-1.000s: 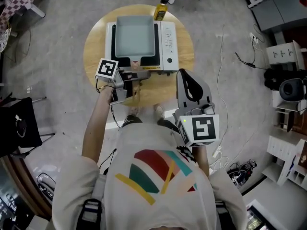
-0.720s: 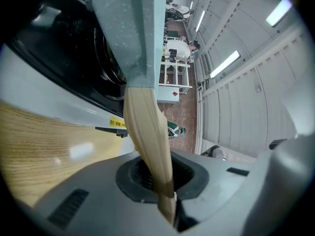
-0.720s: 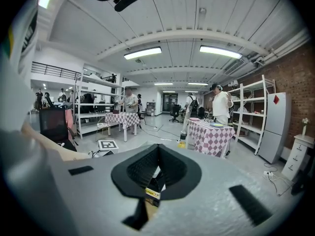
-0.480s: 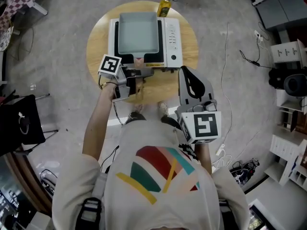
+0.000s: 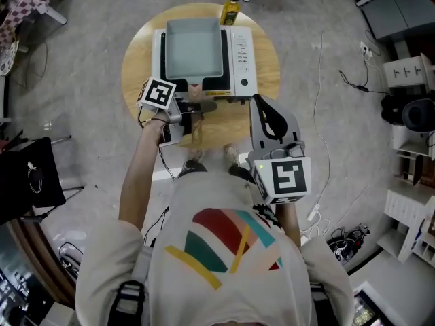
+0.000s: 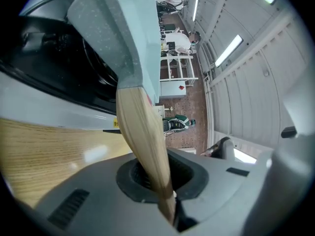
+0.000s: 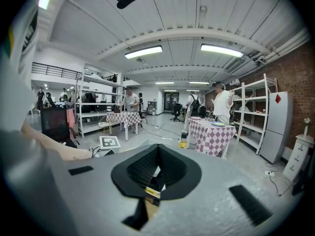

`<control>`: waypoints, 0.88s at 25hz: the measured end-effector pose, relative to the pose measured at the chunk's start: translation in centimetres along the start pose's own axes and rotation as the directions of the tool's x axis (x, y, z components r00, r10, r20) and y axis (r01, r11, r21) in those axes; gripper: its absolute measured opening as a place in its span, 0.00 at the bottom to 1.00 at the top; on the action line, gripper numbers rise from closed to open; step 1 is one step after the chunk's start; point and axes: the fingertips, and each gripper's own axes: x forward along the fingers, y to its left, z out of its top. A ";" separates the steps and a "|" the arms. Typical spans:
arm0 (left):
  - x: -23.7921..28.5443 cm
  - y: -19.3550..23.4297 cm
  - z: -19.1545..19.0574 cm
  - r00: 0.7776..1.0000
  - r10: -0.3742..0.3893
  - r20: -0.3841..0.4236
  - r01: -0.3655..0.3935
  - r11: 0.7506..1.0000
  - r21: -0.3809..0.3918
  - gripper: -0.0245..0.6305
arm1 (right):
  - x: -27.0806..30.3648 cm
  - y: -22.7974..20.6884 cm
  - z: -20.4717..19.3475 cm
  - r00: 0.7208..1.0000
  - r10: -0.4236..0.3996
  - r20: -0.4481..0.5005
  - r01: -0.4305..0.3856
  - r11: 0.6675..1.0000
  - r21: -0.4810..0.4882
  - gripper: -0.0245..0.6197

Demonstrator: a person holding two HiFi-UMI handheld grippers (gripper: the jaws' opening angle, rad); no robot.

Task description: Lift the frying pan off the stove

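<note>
Left fingers on pan handle; bottle behind stove.

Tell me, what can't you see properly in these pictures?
- Head view: the left gripper and its marker cube cover where it squeezes the handle.
- Head view: the stove's button print and the bottle's label are too small to read.
- Left gripper view: the pan runs off the top edge.
- Right gripper view: the right gripper's body hides the table.
</note>
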 end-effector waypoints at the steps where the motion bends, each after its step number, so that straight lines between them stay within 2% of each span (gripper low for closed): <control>1: 0.0 0.0 0.0 1.000 0.001 0.001 -0.001 1.000 0.001 0.06 | 0.0 0.0 0.0 1.000 0.001 0.000 -0.001 1.000 -0.001 0.03; 11: -0.3 -1.2 0.8 1.000 0.011 0.025 -0.012 0.999 0.044 0.06 | 0.2 0.5 0.0 1.000 0.021 -0.009 -0.021 0.999 -0.029 0.03; 16: -0.4 -3.0 1.7 1.000 0.013 0.027 -0.016 0.992 0.123 0.06 | 0.2 0.4 0.4 0.999 0.040 0.012 -0.040 0.999 0.000 0.03; 19: -0.4 -5.6 2.0 0.999 -0.021 0.038 0.015 0.988 0.154 0.07 | 0.1 -0.1 1.3 0.999 0.032 0.040 -0.032 0.999 0.005 0.03; 22: -0.6 -8.2 2.3 0.999 -0.019 0.047 0.007 0.973 0.232 0.07 | -0.2 -0.8 2.3 0.998 0.010 0.068 -0.011 1.000 0.008 0.03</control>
